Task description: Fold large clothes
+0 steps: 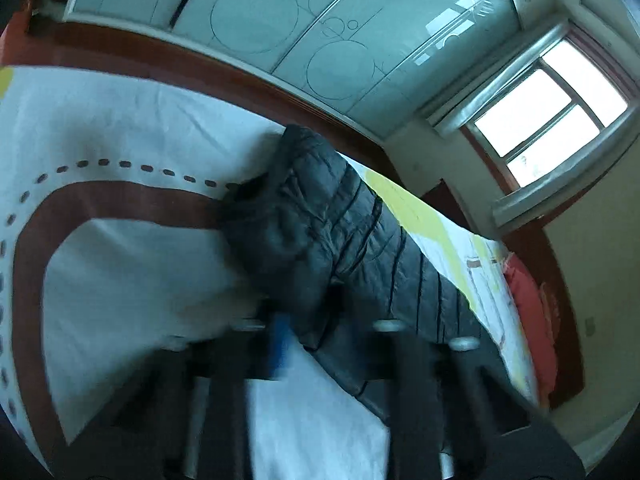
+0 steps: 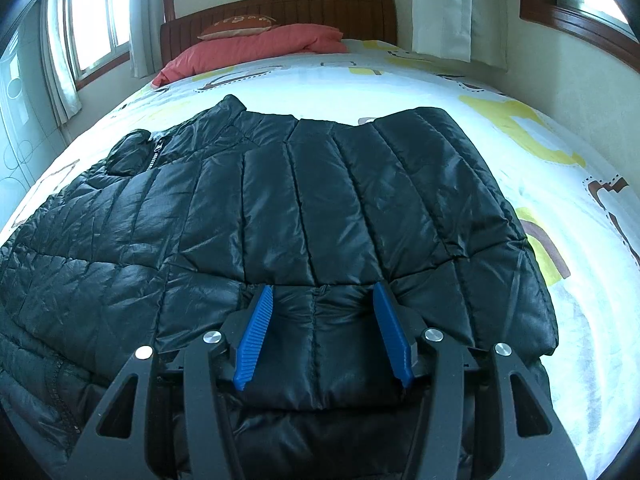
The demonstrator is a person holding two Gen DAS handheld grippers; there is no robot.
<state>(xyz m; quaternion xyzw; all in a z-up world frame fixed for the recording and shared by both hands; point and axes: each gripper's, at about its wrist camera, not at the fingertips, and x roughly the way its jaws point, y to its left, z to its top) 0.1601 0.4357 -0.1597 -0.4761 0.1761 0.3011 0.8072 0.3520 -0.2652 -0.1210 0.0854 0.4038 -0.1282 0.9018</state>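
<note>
Right wrist view, at the lower middle of the frame: the right tool (image 2: 322, 332) stands with its two blue pads (image 2: 254, 340) about half apart, and a puffy fold of the black quilted jacket (image 2: 304, 208) bulges up between them. The pads touch this fold on both sides, so the tool has hold of the jacket's near edge. From there the jacket spreads over the middle of the frame, lying flat on the bed (image 2: 500, 92), with its collar and zipper (image 2: 154, 156) toward the upper left. Behind it, at the top of the frame, a red pillow (image 2: 256, 50) lies against the brown headboard (image 2: 280, 8). White curtains (image 2: 444, 8) hang at the upper right.

Left wrist view is tilted and blurred. The left tool (image 1: 280, 340) shows at the lower middle, with its blue pads pressed together; whether any cloth is between them I cannot tell because of the blur. Just behind it the jacket (image 1: 320, 232) lies bunched on the patterned white sheet (image 1: 120, 128). Farther, a pale wardrobe (image 1: 280, 20) fills the top, and a bright window (image 1: 548, 108) is at the upper right.
</note>
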